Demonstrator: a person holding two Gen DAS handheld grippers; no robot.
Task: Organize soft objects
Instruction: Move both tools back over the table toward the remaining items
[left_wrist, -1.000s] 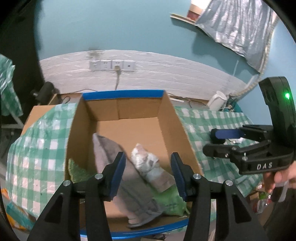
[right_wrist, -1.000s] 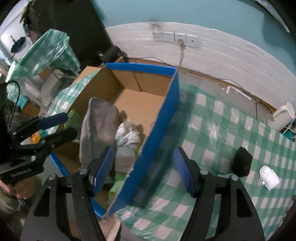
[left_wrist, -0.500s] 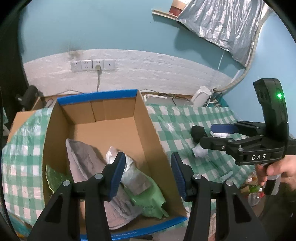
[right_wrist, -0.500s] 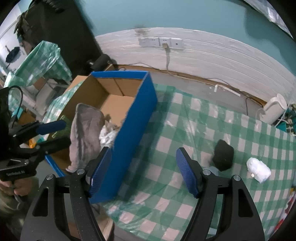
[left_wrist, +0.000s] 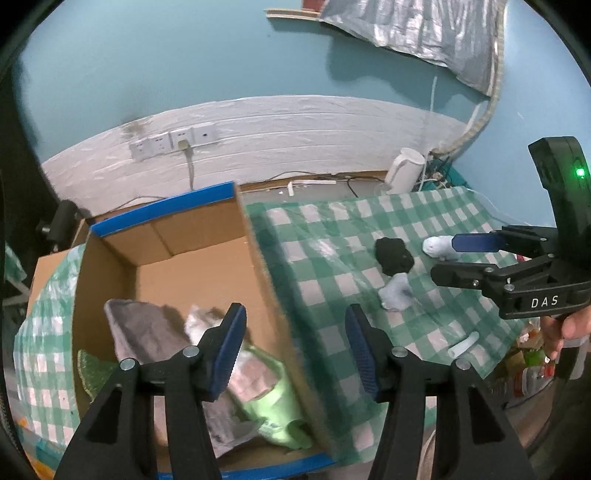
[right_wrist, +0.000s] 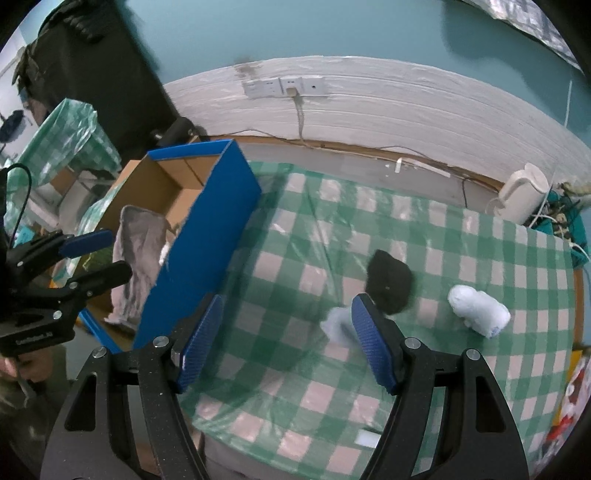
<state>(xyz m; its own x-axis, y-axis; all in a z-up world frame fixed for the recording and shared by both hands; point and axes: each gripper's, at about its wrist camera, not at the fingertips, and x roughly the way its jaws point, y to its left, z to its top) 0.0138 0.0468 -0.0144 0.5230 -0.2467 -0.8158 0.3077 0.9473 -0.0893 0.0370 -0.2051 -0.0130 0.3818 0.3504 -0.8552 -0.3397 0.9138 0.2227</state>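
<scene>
The desk (right_wrist: 461, 236), covered in a green-and-white checked cloth, fills most of both views. At its left end stands an open cardboard box (left_wrist: 192, 236) with blue outer faces and blue tape on its rim. Inside the box a grey towel (left_wrist: 147, 332) leans against the near left side, a crumpled white-and-grey cloth (left_wrist: 207, 321) lies beside it, and a light green piece (left_wrist: 273, 402) sits at the near right corner.

The left tool (left_wrist: 295, 350) hovers over the box's right wall, its blue pads wide apart and holding nothing. The right tool (right_wrist: 288, 343) hangs above the cloth to the right of the box, likewise spread wide and empty.

On the cloth, well apart from the box, a black soft bundle (right_wrist: 388, 280) lies with a pale blue one (right_wrist: 338, 325) just beside its near edge. A white rolled bundle (right_wrist: 478, 310) rests near them, further right. A white kettle (right_wrist: 524, 192) stands at the desk's far right corner.
</scene>
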